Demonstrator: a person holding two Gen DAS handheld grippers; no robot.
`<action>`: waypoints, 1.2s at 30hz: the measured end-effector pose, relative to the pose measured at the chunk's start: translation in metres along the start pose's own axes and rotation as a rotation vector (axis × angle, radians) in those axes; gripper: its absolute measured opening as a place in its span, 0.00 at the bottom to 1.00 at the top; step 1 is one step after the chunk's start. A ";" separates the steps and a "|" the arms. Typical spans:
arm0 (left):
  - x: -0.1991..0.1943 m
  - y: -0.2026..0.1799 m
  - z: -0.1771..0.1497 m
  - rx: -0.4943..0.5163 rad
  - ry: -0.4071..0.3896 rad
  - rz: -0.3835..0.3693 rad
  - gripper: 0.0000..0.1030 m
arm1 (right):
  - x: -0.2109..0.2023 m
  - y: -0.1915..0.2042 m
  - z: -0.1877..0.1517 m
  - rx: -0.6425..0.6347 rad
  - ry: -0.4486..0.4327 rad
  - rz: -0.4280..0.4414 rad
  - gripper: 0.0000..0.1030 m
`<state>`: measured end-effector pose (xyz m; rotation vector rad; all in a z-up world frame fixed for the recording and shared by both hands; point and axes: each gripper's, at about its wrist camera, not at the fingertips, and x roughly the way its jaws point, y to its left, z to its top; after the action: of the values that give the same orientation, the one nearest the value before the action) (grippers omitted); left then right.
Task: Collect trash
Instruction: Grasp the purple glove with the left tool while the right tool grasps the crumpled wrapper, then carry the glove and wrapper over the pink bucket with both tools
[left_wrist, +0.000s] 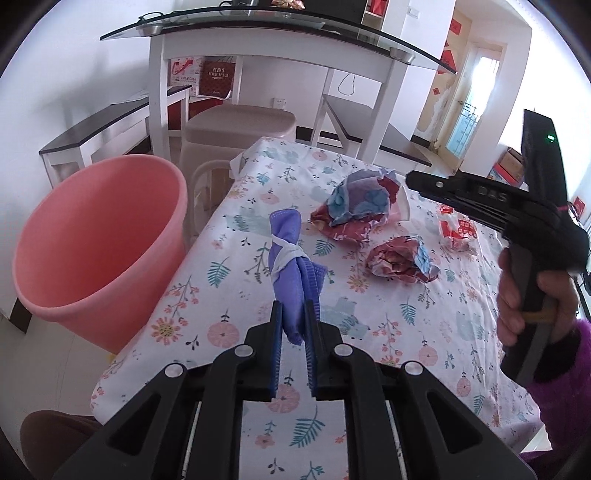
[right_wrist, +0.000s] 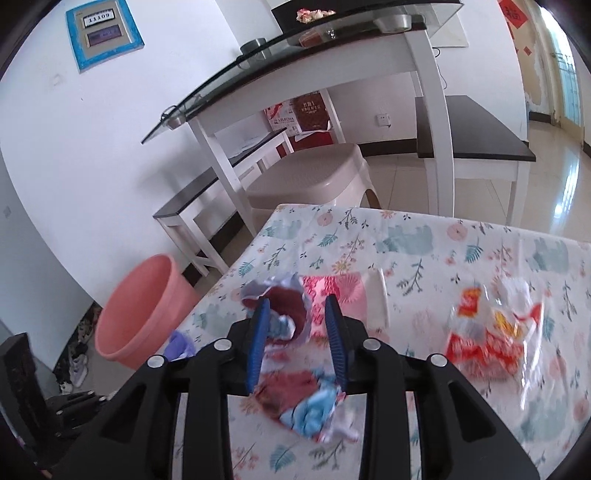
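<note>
Mask (left_wrist: 291, 266), pinched low in your left claw (left_wrist: 294, 314), may slip before the bin (left_wrist: 99, 240) at nine o'clock; right claw (right_wrist: 297, 314) gapes.

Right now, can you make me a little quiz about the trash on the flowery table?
1. True or false: the left tongs pinch the purple face mask.
2. Where is the pink bucket? A) on the table B) on the floor beside the table C) on the stool
3. Fill in: the right tongs are ____ above the crumpled wrappers.

Key: 1 true; 2 B; 3 open
</note>
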<state>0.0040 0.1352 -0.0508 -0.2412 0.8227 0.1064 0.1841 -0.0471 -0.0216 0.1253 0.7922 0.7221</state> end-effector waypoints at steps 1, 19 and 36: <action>0.000 0.001 0.000 -0.001 0.000 0.002 0.10 | 0.003 0.000 0.001 -0.003 0.003 -0.002 0.31; -0.007 0.006 0.000 -0.011 -0.022 0.004 0.10 | 0.016 0.010 -0.008 -0.038 0.053 0.033 0.03; -0.044 -0.003 -0.001 0.005 -0.118 -0.023 0.10 | -0.069 0.047 -0.015 -0.077 -0.090 0.031 0.02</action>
<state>-0.0257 0.1325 -0.0183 -0.2372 0.7027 0.0956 0.1148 -0.0578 0.0264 0.0996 0.6767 0.7699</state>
